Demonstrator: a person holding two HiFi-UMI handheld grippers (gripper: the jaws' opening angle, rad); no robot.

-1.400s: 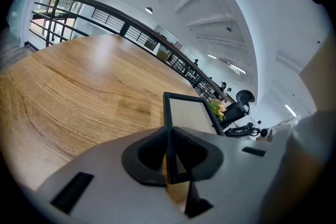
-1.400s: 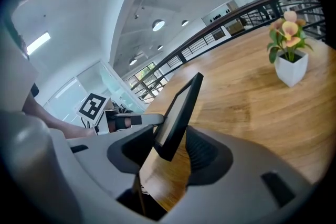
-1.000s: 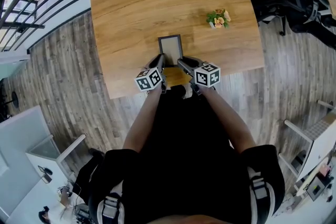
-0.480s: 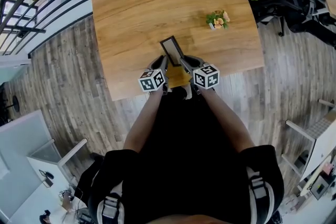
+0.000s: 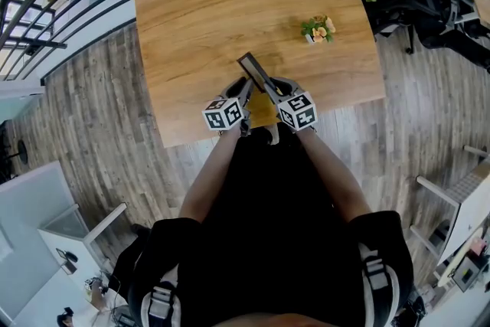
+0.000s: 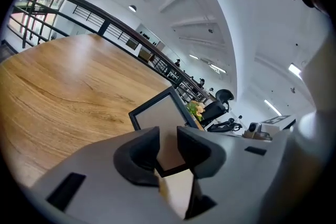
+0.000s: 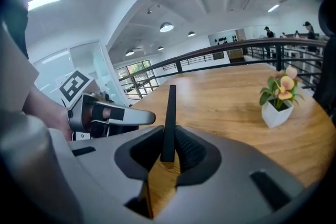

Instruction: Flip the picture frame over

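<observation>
We clamp the picture frame (image 5: 256, 71) in our right gripper (image 5: 269, 88), tilted on edge at centre frame, to tip it over. Our left gripper's (image 6: 168, 149) jaws have just been opening, its corner loose between them.

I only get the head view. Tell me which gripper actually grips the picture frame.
Observer: The right gripper. Its jaws are shut on the picture frame, whose thin dark edge runs up between the pads.
Operator: Now report the left gripper's jaws.
Observer: The left gripper has its jaws apart, and they have just been opening. The frame's lower corner shows in the gap, with no pad visibly pressing it.
Operator: Describe the face turned toward the left gripper.
Observer: A plain pale panel inside a dark border. No picture shows on it.
</observation>
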